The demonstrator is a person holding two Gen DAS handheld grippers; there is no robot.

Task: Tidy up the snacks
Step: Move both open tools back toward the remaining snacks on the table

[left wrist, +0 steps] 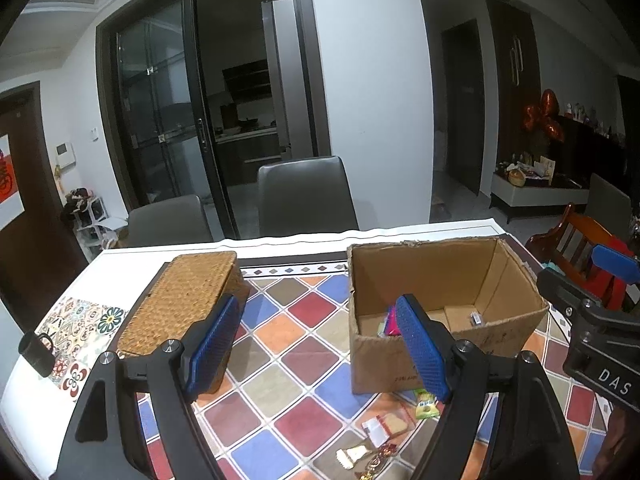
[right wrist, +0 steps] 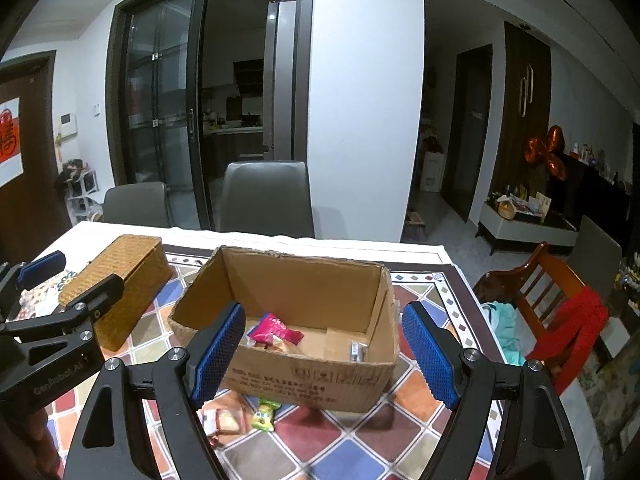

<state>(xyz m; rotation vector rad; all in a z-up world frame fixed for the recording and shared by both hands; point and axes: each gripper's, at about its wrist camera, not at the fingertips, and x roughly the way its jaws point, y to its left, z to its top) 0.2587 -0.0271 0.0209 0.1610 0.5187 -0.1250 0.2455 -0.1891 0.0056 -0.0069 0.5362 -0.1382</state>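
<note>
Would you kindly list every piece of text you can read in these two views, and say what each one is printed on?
"DAS": on the right hand-held gripper, read on its body in the left view.
"GenRobot.AI": on the left hand-held gripper, read on its body in the right view.
Cardboard box: front print too blurred to read.
Door poster: a red character, unclear.
Snack packets: too small.

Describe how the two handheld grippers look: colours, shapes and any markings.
Both grippers, left gripper and right gripper, have black angular frames with silver screws and two flat fingers with blue, dotted rubber pads. White letters mark the bodies: "DAS" on the right one, "GenRobot.AI" on the left.
</note>
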